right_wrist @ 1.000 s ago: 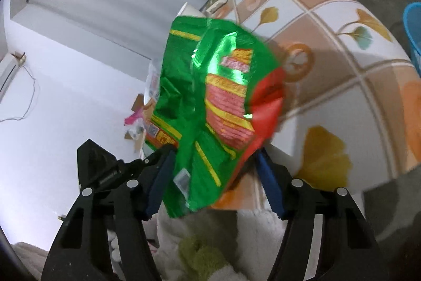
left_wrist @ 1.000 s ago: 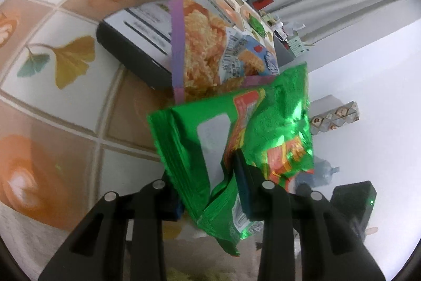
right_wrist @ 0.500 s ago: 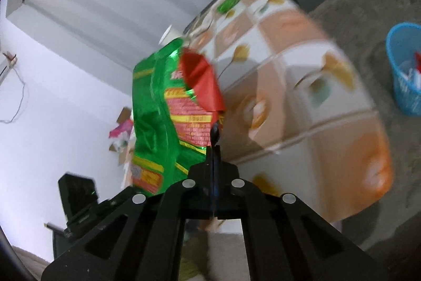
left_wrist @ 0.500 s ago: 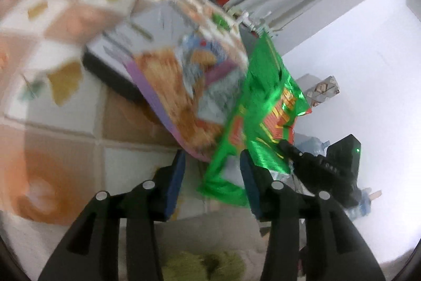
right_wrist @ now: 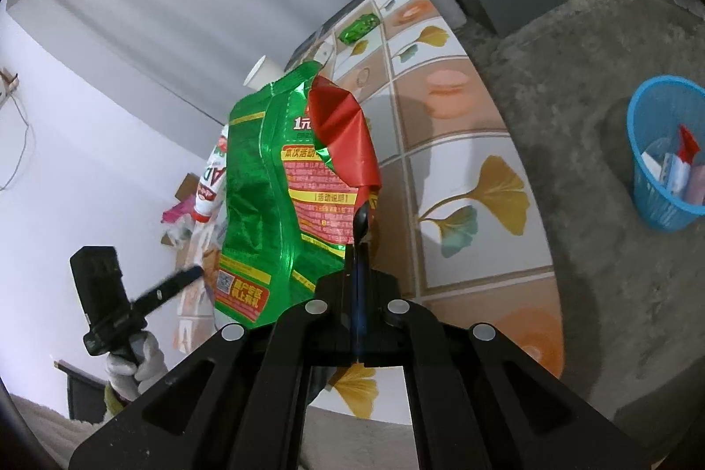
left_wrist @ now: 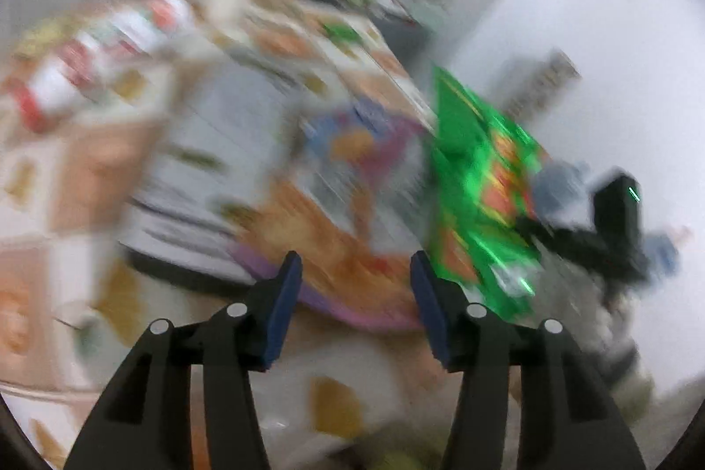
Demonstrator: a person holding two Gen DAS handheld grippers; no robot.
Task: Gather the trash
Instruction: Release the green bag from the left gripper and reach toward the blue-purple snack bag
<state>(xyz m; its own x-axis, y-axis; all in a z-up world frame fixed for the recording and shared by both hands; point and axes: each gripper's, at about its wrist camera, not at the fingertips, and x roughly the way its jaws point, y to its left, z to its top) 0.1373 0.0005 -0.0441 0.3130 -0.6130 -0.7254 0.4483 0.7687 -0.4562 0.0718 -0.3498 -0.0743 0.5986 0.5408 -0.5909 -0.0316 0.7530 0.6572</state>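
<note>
Blue mesh basket (right_wrist: 665,157) on the floor is seen holding discarded packaging. Green snack bag (right_wrist: 291,201) is clamped above the table by the right gripper (right_wrist: 359,249). Left gripper (left_wrist: 354,298) is spread, empty; its view is blurred.

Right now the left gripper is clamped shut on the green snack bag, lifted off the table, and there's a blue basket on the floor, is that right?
Wrong gripper. The right wrist view shows the right gripper shut on the green snack bag; the left gripper is open and empty. The bag is lifted off the table, and the blue basket is on the floor.
</note>
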